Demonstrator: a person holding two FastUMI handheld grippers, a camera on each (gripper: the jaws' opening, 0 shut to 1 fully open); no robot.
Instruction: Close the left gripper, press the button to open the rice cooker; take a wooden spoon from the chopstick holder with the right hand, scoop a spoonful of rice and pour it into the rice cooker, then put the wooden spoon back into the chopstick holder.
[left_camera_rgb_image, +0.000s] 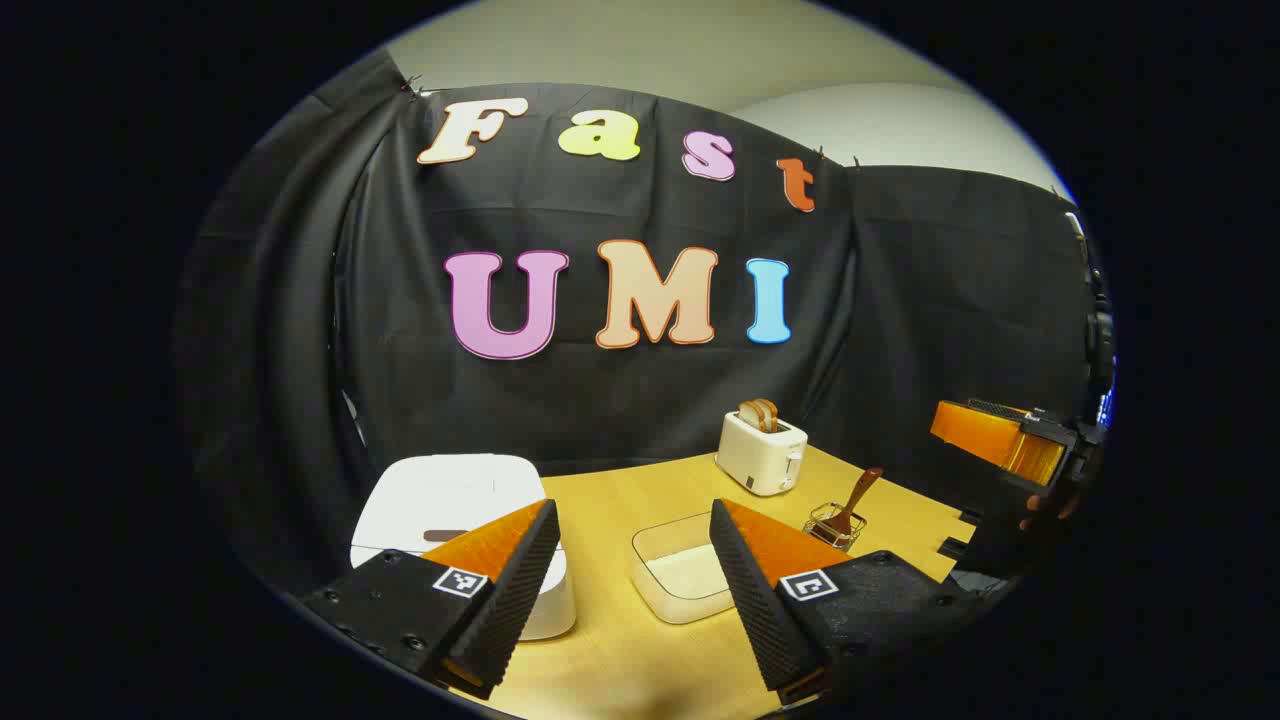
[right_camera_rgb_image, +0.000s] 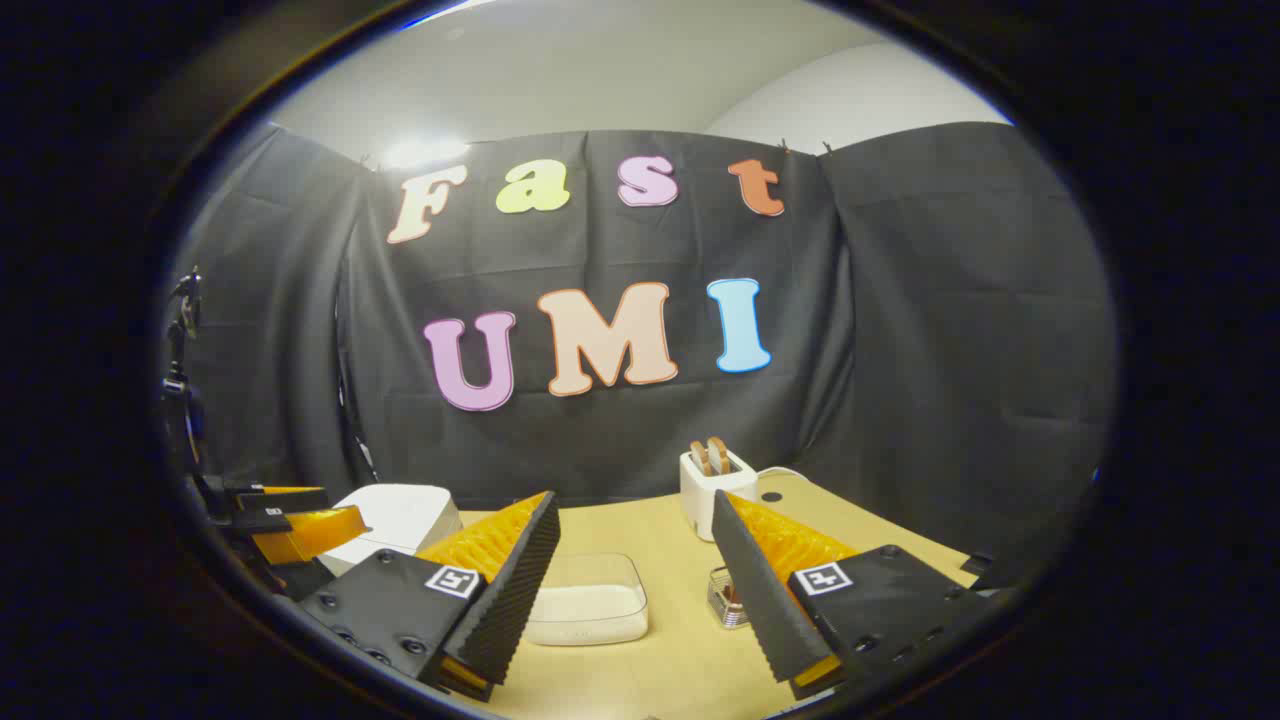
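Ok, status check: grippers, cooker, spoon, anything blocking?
Left gripper open, nothing held. Right gripper open, nothing held. Rice cooker lid shut; wooden spoon upright in chopstick holder. Rice tray between cooker and holder; nothing blocking.

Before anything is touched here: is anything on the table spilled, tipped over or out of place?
Nothing stands out. The rice cooker sits flat with its lid down, the rice tray is level with no grains visible on the table, the toaster is upright, and the wooden spoon leans in the chopstick holder.

Bare table (left_camera_rgb_image: 610, 500) lies open between rice cooker (left_camera_rgb_image: 450, 500), rice tray (left_camera_rgb_image: 680, 570) and toaster (left_camera_rgb_image: 762, 455).
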